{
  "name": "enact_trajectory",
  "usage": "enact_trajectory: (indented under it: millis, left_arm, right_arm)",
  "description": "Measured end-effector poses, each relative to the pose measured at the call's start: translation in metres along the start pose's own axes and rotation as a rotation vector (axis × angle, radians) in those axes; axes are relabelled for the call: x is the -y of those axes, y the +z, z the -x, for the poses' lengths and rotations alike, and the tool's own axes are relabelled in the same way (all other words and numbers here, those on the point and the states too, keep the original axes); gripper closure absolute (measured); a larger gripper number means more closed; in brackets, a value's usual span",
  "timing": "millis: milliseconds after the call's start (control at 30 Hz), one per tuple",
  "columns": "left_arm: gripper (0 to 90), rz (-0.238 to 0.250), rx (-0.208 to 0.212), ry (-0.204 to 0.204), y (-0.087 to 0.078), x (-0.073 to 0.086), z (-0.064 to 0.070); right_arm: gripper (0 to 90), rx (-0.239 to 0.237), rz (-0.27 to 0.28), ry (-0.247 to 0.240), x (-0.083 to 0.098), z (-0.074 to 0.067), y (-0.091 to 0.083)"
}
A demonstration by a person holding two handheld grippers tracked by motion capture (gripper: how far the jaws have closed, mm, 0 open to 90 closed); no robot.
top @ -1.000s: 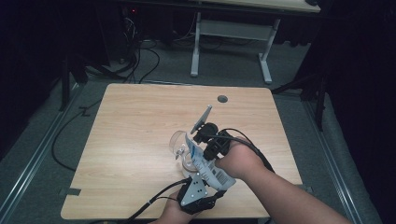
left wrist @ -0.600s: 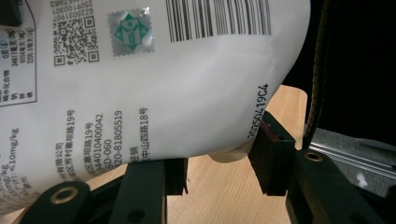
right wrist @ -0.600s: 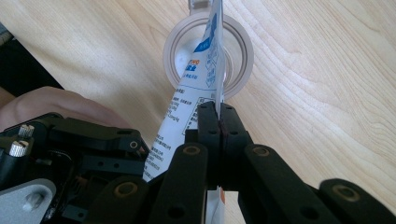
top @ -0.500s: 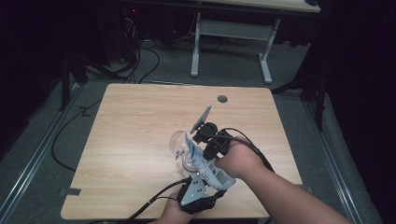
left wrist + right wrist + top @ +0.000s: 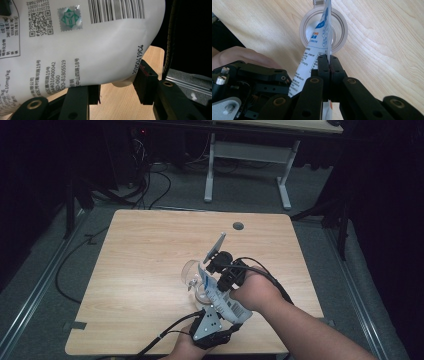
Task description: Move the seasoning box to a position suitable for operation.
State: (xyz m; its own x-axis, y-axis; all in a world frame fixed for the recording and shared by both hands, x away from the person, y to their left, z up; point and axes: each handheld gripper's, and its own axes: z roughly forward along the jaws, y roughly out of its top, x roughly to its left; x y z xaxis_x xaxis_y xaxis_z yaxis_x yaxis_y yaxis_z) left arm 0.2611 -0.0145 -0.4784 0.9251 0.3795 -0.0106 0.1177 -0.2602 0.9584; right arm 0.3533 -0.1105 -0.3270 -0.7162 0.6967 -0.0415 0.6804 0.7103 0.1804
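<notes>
A white pouch (image 5: 220, 295) with blue print and a barcode is held between both grippers above a wooden table (image 5: 150, 250). My left gripper (image 5: 222, 309) comes up from the table's near edge. In the left gripper view its jaws (image 5: 117, 87) press on the pouch's (image 5: 82, 50) bulging lower body. My right gripper (image 5: 328, 62) is shut on the pouch's thin side edge (image 5: 312, 57). The pouch's upper corner tilts over the mouth of a clear glass jar (image 5: 339, 27) that stands on the table. In the high view the right gripper (image 5: 214, 272) sits just right of the jar (image 5: 190, 272).
A round cable hole (image 5: 238, 226) lies near the table's far edge. Another table's white legs (image 5: 210, 165) stand beyond, with cables (image 5: 150, 185) on the floor at the far left. A black cable (image 5: 165, 337) trails from the left gripper over the near edge.
</notes>
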Motion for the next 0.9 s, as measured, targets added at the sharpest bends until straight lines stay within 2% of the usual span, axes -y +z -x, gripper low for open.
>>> enact_trajectory:
  millis: [900]
  left_arm:
    - [61.3,0.009,-0.005,0.000,-0.0013,-0.0019,-0.0020]
  right_arm:
    - [90.0,0.000,0.005,-0.011,-0.0038,-0.0016,-0.0003]
